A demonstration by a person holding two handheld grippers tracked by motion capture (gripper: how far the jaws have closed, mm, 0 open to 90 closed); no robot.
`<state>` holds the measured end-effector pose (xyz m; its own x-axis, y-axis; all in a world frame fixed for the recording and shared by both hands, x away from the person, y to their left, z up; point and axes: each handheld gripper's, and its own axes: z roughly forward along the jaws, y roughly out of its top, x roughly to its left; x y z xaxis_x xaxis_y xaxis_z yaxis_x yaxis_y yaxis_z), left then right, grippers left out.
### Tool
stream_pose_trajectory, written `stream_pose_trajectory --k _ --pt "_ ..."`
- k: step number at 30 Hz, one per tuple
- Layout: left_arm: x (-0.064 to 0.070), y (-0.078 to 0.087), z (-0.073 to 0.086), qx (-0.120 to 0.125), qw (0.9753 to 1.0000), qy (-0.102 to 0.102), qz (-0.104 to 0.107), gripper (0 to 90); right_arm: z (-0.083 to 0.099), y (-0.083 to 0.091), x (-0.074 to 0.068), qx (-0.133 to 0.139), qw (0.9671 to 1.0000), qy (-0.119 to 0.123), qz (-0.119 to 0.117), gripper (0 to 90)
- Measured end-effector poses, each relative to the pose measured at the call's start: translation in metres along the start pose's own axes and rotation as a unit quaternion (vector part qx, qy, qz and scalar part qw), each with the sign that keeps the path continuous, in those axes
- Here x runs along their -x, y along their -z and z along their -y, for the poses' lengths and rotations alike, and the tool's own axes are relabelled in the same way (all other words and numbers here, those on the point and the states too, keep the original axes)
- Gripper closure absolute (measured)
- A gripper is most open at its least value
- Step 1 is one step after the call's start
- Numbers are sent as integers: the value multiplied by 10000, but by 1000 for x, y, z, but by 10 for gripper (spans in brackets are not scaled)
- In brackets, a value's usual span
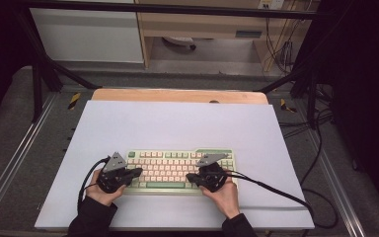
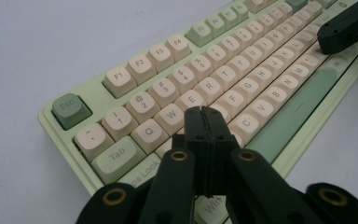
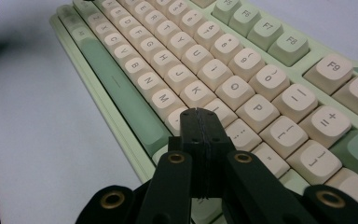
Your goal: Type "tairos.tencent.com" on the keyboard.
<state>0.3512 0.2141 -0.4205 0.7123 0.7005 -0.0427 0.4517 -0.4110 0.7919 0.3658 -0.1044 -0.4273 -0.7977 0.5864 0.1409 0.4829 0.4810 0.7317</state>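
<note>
1. Nearest the lens in the left gripper view, the left hand-held gripper has its jaws pressed together with nothing between them, the tip low over the keys just below W and E. A blunt closed tip like this is wider than a single keycap edge, so a push from here could land on two keys at once.
2. The right hand-held gripper is likewise closed on nothing, poised over the keys below K and O; whether it touches a keycap I cannot tell from this angle.
3. The keyboard lies flat on the white desk, near its front edge, between both hands.
4. A slanted press could skid off a rounded keycap or nudge the keyboard sideways on the smooth surface.
5. The right cable trails across the desk and could snag and tug that hand off its aim.
</note>
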Motion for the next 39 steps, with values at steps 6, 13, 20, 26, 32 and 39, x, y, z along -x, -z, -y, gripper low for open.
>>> stream_pose_trajectory --k 6,13,20,26,32,39 --pt "0 0 0 5 10000 -5 4 897 0 -1 0 9 10000 -5 8 900" --pt "0 0 0 11 10000 -6 8 897 2 -3 -1 -36 10000 1 27 900" --pt "0 1 0 31 10000 4 14 897 -1 4 -1 47 10000 -1 9 900" --pt "1 2 -1 49 10000 -7 32 897 -3 14 0 127 9999 39 68 900" --pt "1 3 -2 50 10000 -15 45 898 0 20 4 178 9998 -33 115 900" --pt "3 2 -4 44 10000 -15 34 898 9 29 12 237 9994 -158 177 900"
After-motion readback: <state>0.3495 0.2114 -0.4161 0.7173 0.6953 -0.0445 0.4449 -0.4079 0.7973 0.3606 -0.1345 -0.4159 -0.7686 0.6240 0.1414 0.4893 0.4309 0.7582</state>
